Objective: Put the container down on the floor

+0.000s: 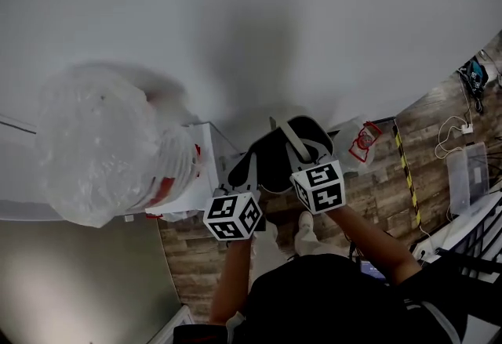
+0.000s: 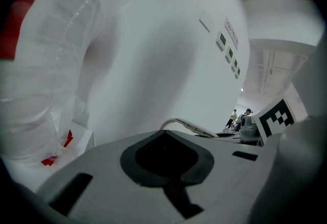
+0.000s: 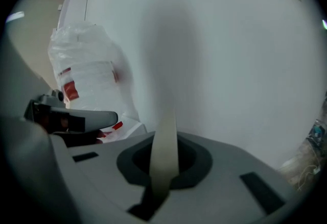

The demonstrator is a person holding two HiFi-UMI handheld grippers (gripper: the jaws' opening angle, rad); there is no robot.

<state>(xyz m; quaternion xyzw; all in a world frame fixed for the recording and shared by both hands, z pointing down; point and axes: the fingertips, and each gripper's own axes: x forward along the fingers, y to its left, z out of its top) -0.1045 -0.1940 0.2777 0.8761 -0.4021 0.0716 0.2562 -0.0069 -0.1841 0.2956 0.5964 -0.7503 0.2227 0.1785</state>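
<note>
In the head view a dark container (image 1: 276, 164) is held up in front of me, above the wood floor (image 1: 369, 201), with a pale grey handle strip (image 1: 292, 143) across it. My right gripper (image 1: 304, 153) is shut on that handle; in the right gripper view the pale handle strip (image 3: 164, 151) runs through the dark recess between the jaws of my right gripper (image 3: 162, 164). My left gripper (image 1: 249, 172) sits against the container's left side. In the left gripper view my left gripper (image 2: 166, 159) shows a dark, empty recess, with the curved handle (image 2: 189, 126) just beyond; its jaw state is unclear.
A plastic-wrapped white bundle with red marks (image 1: 110, 146) stands on a white box (image 1: 196, 170) at the left by the white wall. On the floor lie a clear bag with red print (image 1: 361, 140), yellow-black tape (image 1: 406, 170), cables and a clear box (image 1: 459, 178). My shoe (image 1: 306, 229) is below.
</note>
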